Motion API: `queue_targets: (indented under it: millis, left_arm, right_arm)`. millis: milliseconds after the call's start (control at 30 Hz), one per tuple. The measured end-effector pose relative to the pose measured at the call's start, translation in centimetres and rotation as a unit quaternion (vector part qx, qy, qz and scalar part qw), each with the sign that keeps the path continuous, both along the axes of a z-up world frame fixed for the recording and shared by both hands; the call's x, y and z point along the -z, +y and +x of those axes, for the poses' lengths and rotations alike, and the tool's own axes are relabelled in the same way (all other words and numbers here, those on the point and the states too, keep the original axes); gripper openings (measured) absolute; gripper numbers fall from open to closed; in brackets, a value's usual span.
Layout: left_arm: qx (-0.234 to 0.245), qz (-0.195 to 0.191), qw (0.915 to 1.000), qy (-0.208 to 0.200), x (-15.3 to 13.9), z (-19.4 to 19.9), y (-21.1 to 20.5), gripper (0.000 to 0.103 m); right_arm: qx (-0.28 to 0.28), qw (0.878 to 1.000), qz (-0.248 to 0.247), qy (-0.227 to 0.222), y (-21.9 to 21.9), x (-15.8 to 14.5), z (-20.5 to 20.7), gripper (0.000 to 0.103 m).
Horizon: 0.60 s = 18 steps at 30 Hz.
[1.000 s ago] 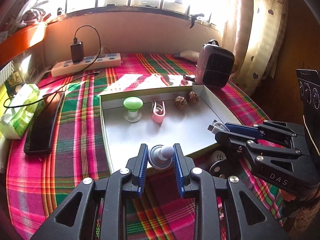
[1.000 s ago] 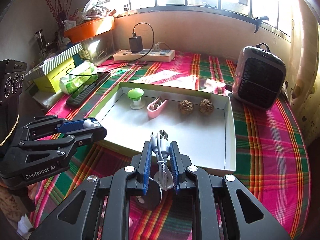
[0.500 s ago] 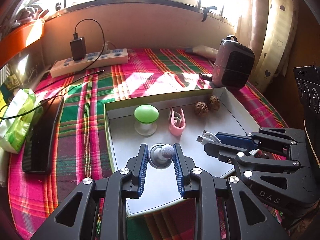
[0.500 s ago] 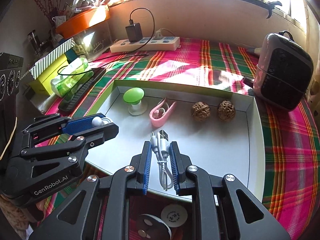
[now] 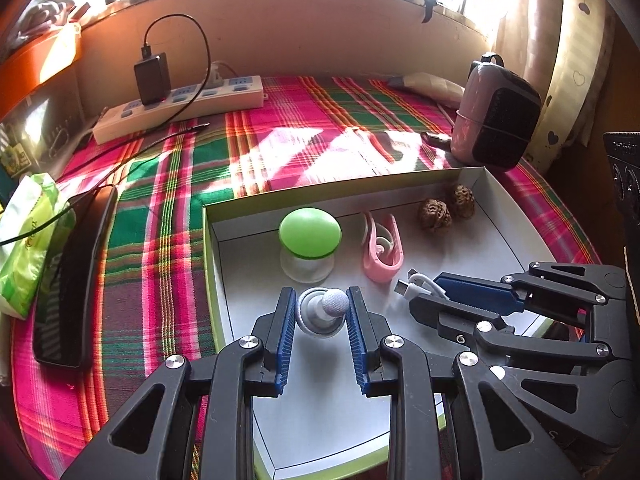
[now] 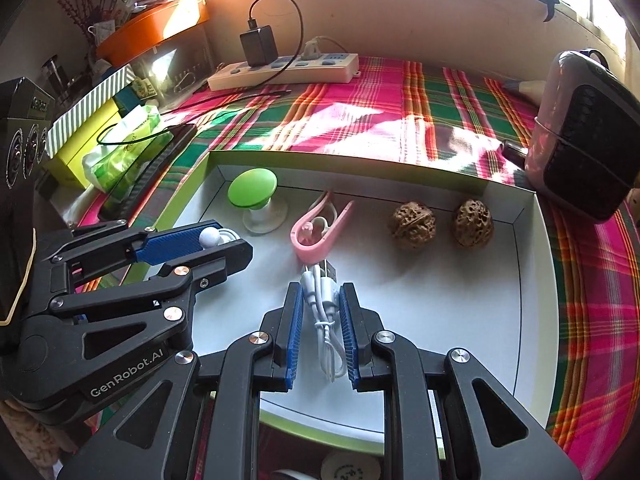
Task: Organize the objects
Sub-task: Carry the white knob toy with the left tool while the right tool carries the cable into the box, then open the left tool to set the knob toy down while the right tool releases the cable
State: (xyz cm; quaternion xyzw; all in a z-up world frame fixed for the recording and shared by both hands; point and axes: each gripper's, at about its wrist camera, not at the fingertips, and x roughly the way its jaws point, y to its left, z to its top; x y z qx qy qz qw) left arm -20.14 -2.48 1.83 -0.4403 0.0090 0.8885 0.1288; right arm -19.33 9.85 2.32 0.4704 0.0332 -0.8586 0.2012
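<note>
— Four items already sit in the shallow white cardboard tray point(image 6: 536, 264)?
— Yes. The left gripper point(image 5: 322, 312) clamps a small grey knobbed stand point(image 5: 320, 314), the right gripper point(image 6: 320, 312) a coiled white USB cable point(image 6: 322, 300), both over the tray, unreleased.

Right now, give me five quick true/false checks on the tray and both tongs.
1. The left tongs grip a small white mushroom-shaped suction holder. True.
2. The right tongs are empty. False: they clamp a bundled white USB cable.
3. Two walnuts sit in the white tray. True.
4. The green-capped suction holder lies outside the tray. False: it stands inside, near the far left corner.
5. The pink clip lies between the green-capped holder and the walnuts. True.
</note>
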Motion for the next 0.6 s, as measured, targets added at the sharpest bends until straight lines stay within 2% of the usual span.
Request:
queue_targets:
  millis: [600]
  left_arm:
    - [0.0,-0.016,0.9999,-0.003,0.26,-0.53,0.31,0.024]
  right_arm:
    - [-0.001,1.0,-0.006,-0.004,-0.2,0.16,-0.1,0.02]
